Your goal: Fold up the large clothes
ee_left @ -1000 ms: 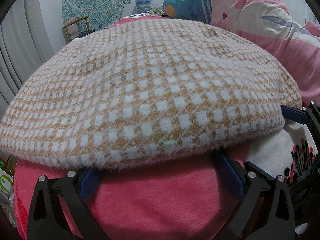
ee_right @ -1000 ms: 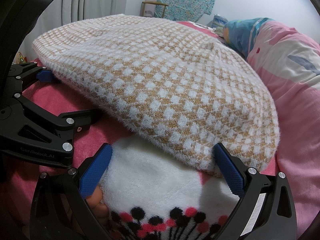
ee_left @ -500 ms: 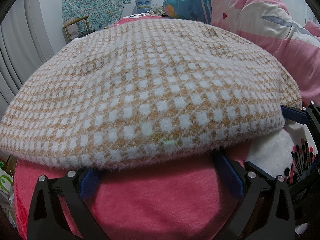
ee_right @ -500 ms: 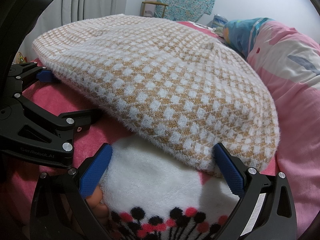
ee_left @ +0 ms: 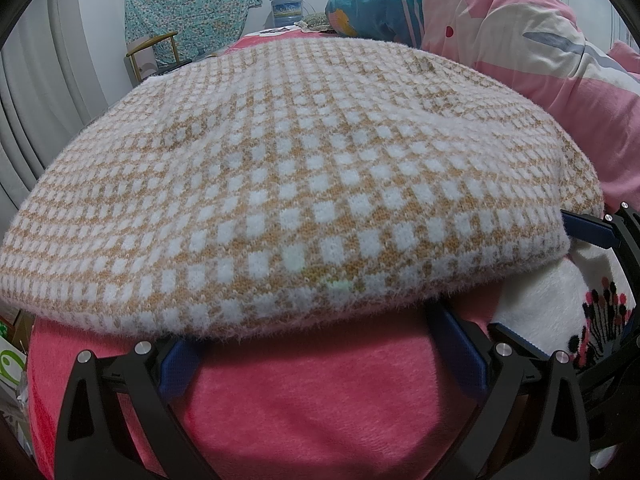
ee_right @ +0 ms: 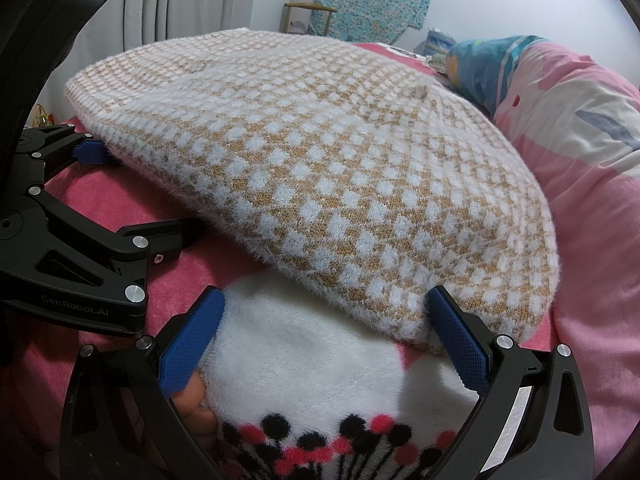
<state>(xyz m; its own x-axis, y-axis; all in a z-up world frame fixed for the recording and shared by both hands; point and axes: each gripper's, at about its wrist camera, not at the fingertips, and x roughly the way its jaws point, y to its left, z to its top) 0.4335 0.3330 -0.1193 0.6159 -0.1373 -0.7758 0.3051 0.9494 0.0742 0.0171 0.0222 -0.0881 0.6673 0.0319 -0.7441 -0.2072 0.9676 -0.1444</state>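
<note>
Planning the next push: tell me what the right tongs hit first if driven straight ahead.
Probably the near edge of the folded, fuzzy tan-and-white checked knit garment. The right tongs stand open just short of it, over white fluffy fabric with black and red dots; depth is uncertain.

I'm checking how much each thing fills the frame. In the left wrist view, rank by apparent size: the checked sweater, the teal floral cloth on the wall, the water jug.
1. checked sweater, though nearness inflates it
2. teal floral cloth
3. water jug
</note>
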